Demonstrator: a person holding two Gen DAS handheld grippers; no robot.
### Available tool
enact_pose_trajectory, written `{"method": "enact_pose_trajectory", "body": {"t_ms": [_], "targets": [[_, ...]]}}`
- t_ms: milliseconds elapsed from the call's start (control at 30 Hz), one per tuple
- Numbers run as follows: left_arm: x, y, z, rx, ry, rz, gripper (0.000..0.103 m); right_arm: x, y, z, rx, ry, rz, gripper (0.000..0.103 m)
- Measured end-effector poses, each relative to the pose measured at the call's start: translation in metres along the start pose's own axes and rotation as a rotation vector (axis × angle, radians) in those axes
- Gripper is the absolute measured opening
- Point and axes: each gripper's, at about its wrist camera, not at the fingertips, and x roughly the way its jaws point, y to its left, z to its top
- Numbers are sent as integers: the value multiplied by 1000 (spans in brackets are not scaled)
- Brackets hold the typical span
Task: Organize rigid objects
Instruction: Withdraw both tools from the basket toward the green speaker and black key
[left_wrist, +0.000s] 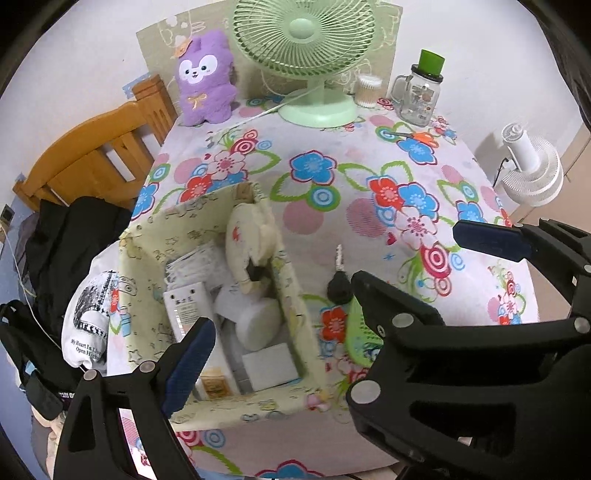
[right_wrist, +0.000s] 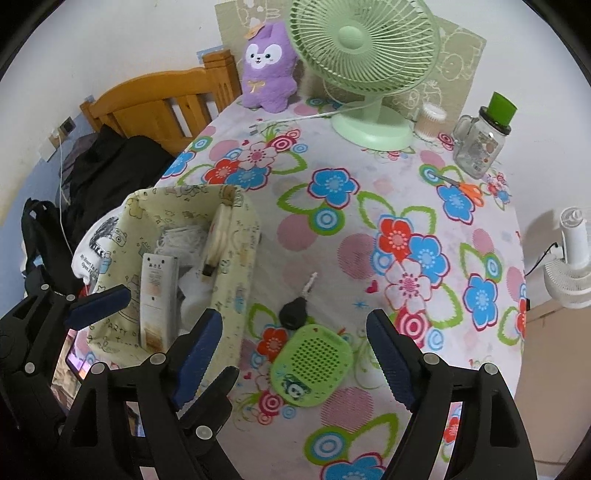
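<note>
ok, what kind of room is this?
Probably a bedroom at home: a wooden bed frame beside a table under a floral tablecloth, with a purple plush toy and green desk fan on it.
</note>
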Motion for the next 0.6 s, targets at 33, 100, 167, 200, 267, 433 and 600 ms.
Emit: {"method": "enact_pose_trajectory", "body": {"t_ms": [33, 100, 167, 200, 267, 433, 600], "targets": [[0, -4, 1, -3, 1, -4, 94, -1, -3, 0, -1, 0, 0, 83], [-1, -10, 2, -8, -1, -7, 94, -5, -11, -2, -5, -2, 0, 83], [-3, -16, 3, -16, -2, -9, 94, -8, -18, -3, -7, -4, -2, 83], [-3, -19, 4, -21, -3, -10, 94, -10, -22, -4, -8, -5, -2, 83], [-4, -23, 5, -30, -3, -9, 94, -12, -28, -6, -10, -5, -7, 83], [-2, -31, 6, -64, -2, 0, 94, -16, -49, -11, -9, -13, -10, 83], [1, -43, 4, -90, 1, 10, 94, -20, -68, -17, -14, -22, 2, 83]]}}
